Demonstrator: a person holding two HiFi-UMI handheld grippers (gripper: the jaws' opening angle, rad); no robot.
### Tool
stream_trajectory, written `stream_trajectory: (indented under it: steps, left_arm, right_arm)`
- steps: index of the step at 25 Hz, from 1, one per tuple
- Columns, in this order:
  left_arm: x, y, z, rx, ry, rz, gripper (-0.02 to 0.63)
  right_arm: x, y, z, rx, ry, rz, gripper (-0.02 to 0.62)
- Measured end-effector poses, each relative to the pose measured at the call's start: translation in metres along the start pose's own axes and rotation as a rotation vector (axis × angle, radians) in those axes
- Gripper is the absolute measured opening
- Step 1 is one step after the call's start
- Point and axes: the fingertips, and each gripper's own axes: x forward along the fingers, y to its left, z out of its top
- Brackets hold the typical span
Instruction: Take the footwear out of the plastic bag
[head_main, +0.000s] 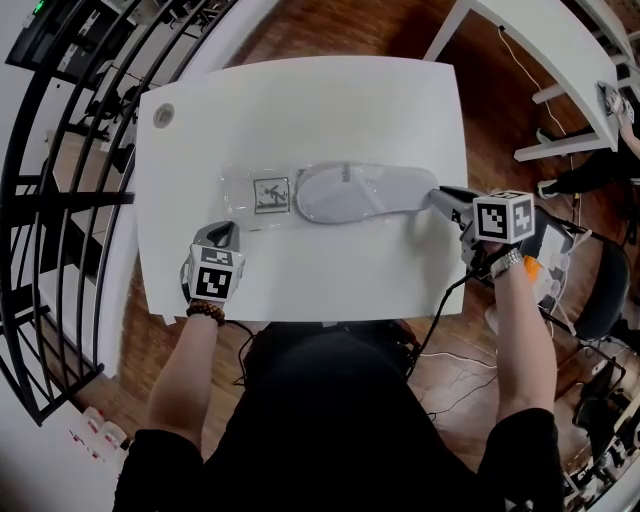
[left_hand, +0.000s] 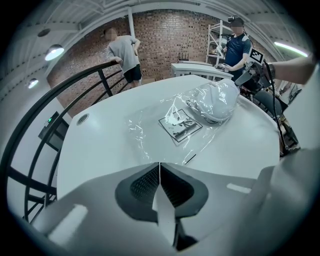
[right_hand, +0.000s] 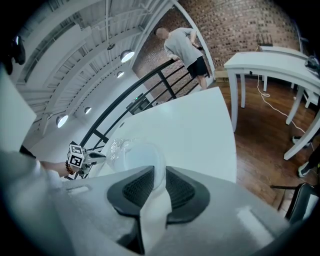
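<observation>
A white slipper (head_main: 350, 192) lies across the middle of the white table (head_main: 300, 100), its left part still inside a clear plastic bag (head_main: 255, 195) with a printed label. My right gripper (head_main: 440, 197) is shut on the slipper's right end; in the right gripper view the white material (right_hand: 142, 155) runs between the pads. My left gripper (head_main: 226, 232) sits at the bag's near left edge, jaws together on a thin pale strip of film (left_hand: 159, 167). The left gripper view shows the slipper (left_hand: 215, 100) bulging in the bag (left_hand: 155, 125).
A black railing (head_main: 60, 200) curves along the table's left side. A second white table (head_main: 540, 50) stands at the upper right over the wood floor. A round grommet (head_main: 163, 115) marks the table's far left corner. People stand in the background (left_hand: 125, 55).
</observation>
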Motion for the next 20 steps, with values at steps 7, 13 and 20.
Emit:
stream_trajectory:
  steps: [7,13,20]
  left_arm:
    - [-0.003,0.006,-0.001,-0.01,0.004,0.018,0.02]
    - [-0.011,0.006,0.007,-0.012,-0.029,0.024,0.021]
    - [-0.01,0.006,0.007,-0.01,-0.024,0.025,0.021]
  right_arm:
    - [-0.005,-0.006,0.003,-0.001,-0.012,-0.005,0.064]
    - [-0.007,-0.009,0.0,0.009,-0.011,-0.012,0.064]
    - [-0.007,-0.013,0.001,0.01,-0.013,-0.019,0.064]
